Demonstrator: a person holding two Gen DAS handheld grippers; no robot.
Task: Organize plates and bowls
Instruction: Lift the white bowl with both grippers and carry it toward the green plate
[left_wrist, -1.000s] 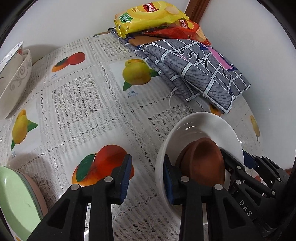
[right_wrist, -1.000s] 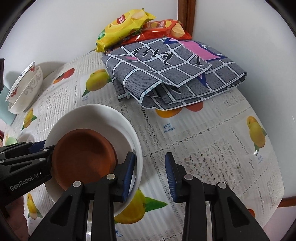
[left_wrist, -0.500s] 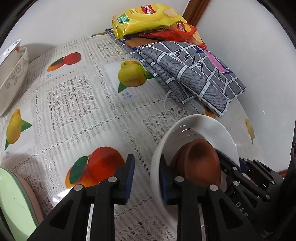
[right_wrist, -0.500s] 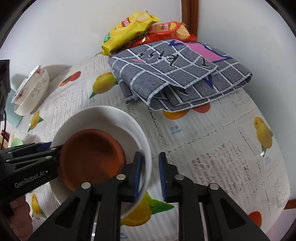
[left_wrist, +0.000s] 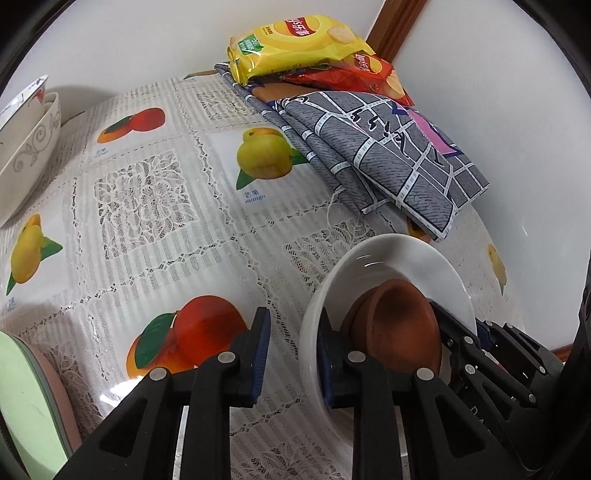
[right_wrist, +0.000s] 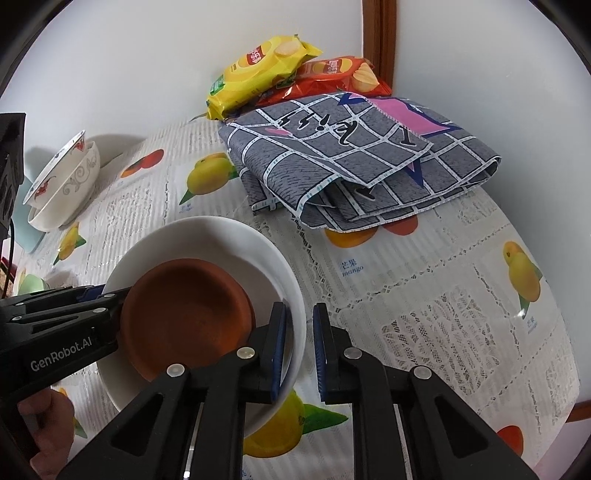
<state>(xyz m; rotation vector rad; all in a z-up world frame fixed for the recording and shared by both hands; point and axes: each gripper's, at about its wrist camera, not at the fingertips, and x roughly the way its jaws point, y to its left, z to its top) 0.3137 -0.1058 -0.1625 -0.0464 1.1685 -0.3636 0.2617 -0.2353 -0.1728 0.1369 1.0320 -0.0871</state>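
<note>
Clearly open tablecloth beyond white bowl's rim.

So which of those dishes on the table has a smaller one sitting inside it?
The plain white bowl pinched by both grippers: a brown clay dish rests in it. The patterned bowl near the wall carries a tilted plate instead.

Both wrist cameras look steeply down from close, opposite sides, sharing the white plate and folded cloth.
</note>
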